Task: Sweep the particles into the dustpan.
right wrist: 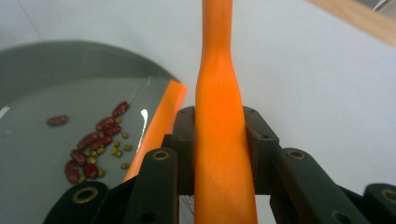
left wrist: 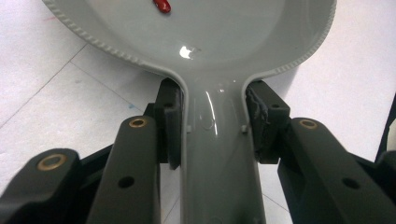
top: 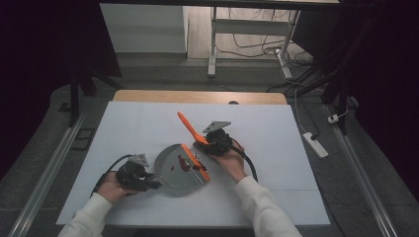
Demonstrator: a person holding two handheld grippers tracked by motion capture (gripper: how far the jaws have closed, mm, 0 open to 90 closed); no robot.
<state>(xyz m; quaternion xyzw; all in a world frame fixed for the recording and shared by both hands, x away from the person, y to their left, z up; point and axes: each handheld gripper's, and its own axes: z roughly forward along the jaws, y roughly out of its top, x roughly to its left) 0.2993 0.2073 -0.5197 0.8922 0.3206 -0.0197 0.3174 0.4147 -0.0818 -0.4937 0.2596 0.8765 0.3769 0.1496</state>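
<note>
A grey dustpan (top: 170, 173) with an orange front lip (top: 196, 164) lies on the white table. Its handle (left wrist: 219, 158) sits between the jaws of my left gripper (top: 148, 181) (left wrist: 215, 121), which is shut on it. Red beans and small green beans (right wrist: 95, 149) (top: 186, 163) lie in the pan (right wrist: 42, 74) close to the lip (right wrist: 161, 119); one red bean (left wrist: 161, 5) lies farther back. My right gripper (top: 211, 143) (right wrist: 219, 140) is shut on an orange brush handle (right wrist: 219, 107) (top: 188, 126), just right of the lip. The brush head is hidden.
A white sheet (top: 257, 128) covers the table, with a wooden strip (top: 197, 96) along the far edge. On the floor to the right lies a power strip (top: 316, 144) with cables. A white desk frame (top: 212, 44) stands beyond the table.
</note>
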